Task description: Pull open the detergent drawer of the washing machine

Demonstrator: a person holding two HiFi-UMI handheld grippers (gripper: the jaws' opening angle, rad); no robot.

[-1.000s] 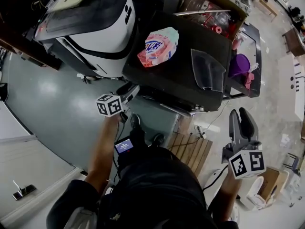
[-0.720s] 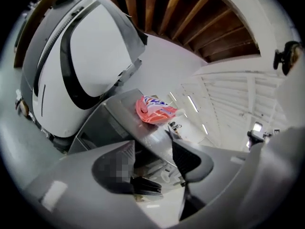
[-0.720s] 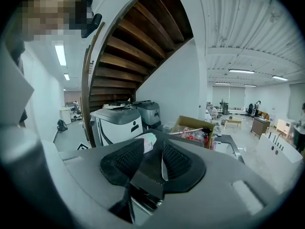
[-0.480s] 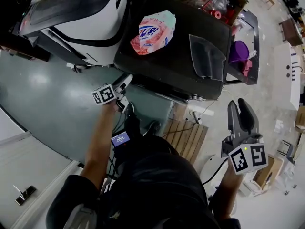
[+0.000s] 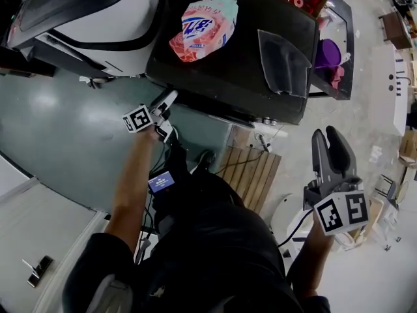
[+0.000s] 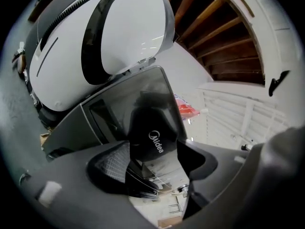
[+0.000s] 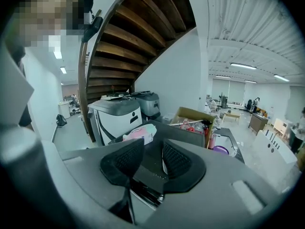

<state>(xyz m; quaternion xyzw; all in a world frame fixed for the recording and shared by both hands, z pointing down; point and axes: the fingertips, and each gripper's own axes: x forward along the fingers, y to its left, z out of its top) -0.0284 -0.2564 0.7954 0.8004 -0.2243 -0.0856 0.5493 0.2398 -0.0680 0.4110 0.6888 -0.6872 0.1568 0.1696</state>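
Head view first: we're looking down on the dark washing machine (image 5: 247, 77), a detergent bag (image 5: 203, 26) lying on its top. Our left gripper (image 5: 167, 115) is tucked in at the machine's front left corner, the corner we judge the detergent drawer (image 6: 153, 128) to be on. The machine's front face is hidden under the top's edge from up here. Our right gripper (image 5: 326, 135) hangs well off the machine's right side, parked clear, since one gripper should do for this pull. Over to the left gripper view: the jaws stand apart and have just been opening. The black, logo-badged front that we take for the drawer sits between them, neither pad pressing on it, lined up for a grip. We can't tell whether it's out at all. Right gripper view: jaws a little apart, nothing between them, the machine's top beyond.
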